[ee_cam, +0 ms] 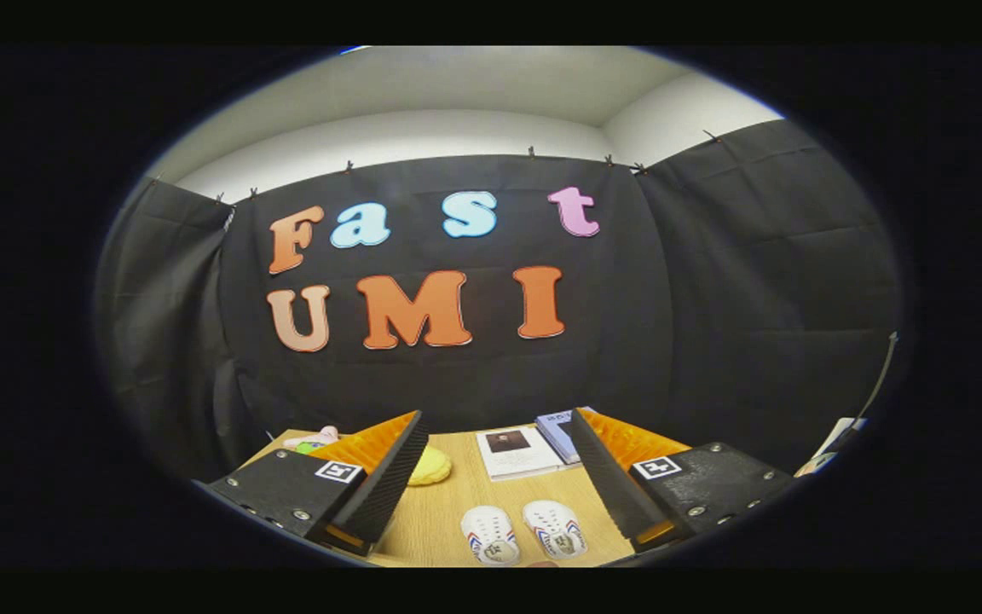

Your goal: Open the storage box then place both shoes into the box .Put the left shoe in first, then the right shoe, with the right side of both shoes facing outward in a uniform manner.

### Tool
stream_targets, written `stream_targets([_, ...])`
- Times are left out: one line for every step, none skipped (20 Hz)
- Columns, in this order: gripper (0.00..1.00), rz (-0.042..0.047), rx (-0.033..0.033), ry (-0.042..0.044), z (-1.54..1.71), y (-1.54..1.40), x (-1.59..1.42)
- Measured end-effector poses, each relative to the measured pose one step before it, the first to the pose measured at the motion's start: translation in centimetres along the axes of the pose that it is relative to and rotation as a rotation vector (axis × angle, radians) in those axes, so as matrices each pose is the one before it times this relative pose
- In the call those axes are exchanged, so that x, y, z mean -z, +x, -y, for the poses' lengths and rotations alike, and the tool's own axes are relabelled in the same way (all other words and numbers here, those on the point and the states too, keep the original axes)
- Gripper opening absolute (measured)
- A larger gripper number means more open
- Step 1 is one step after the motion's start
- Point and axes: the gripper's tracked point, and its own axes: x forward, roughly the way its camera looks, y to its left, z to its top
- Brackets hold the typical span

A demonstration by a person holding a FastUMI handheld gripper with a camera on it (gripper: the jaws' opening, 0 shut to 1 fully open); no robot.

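Nearest, the gripper [499, 477] hangs above the wooden table [440, 520], fingers spread wide, holding nothing. Two white shoes [523, 533] sit side by side between them. Farther off: a yellow lump [431, 466] to the left, a booklet [515, 452] and a blue book [557, 433]; their cover print is too small to read.

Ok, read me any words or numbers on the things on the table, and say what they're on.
No text can be read.
White booklet: cover print too small.
Blue book: title blurred.
Shoes, lying between the open fingers of the gripper: side and insole markings too blurred.
Square markers on the gripper: patterns, no words.
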Motion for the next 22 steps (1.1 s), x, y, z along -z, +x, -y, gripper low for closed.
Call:
stream_targets([0.99,-0.00108,-0.00172,-0.00288,-0.007,0.018,-0.022])
stream_targets([0.99,-0.00062,-0.002,-0.00179,-0.104,-0.062,0.052])
stream_targets([0.99,-0.00037,-0.00388,-0.00152,-0.067,0.017,0.003])
stream_targets([0.99,-0.0009,-0.00465,-0.00192,-0.068,0.0,0.059])
stream_targets([0.99,-0.00169,-0.00573,-0.00277,-0.095,-0.077,0.101])
stream_targets([0.99,-0.00241,-0.00377,-0.00288,-0.089,-0.004,0.086])
stream_targets([0.99,-0.00464,-0.00428,-0.0017,-0.101,-0.003,0.229])
stream_targets([0.99,-0.00687,-0.00397,0.00087,-0.112,-0.035,0.246])
stream_targets([0.99,-0.00675,-0.00538,0.00171,-0.137,-0.036,0.291])
stream_targets([0.99,-0.00687,-0.00462,0.0013,-0.19,-0.009,0.273])
stream_targets([0.99,-0.00599,-0.00636,0.00011,-0.155,-0.064,0.358])
stream_targets([0.99,-0.00594,-0.0075,0.00003,-0.175,-0.005,0.32])
stream_targets([0.99,-0.00735,-0.00976,0.00083,-0.205,0.091,0.4])
stream_targets([0.99,-0.00958,-0.01129,0.00241,-0.314,0.109,0.459])
stream_targets([0.99,-0.01193,-0.01425,0.00255,-0.367,-0.003,0.596])
stream_targets([0.99,-0.01267,-0.01405,-0.00071,-0.35,0.163,0.593])
stream_targets([0.99,-0.01225,-0.00949,-0.00244,-0.15,0.194,0.631])
stream_targets([0.99,-0.01509,-0.00921,0.00112,-0.127,0.255,0.708])
stream_targets([0.99,-0.01937,-0.01521,0.01269,-0.252,0.298,0.883])
stream_targets([0.99,-0.02986,-0.02449,0.02894,-0.5,0.309,1.099])
stream_targets([0.99,-0.03403,-0.03094,0.04157,-0.767,0.396,1.113])
stream_targets([0.99,-0.04572,-0.04005,0.04863,-0.861,0.301,1.308])
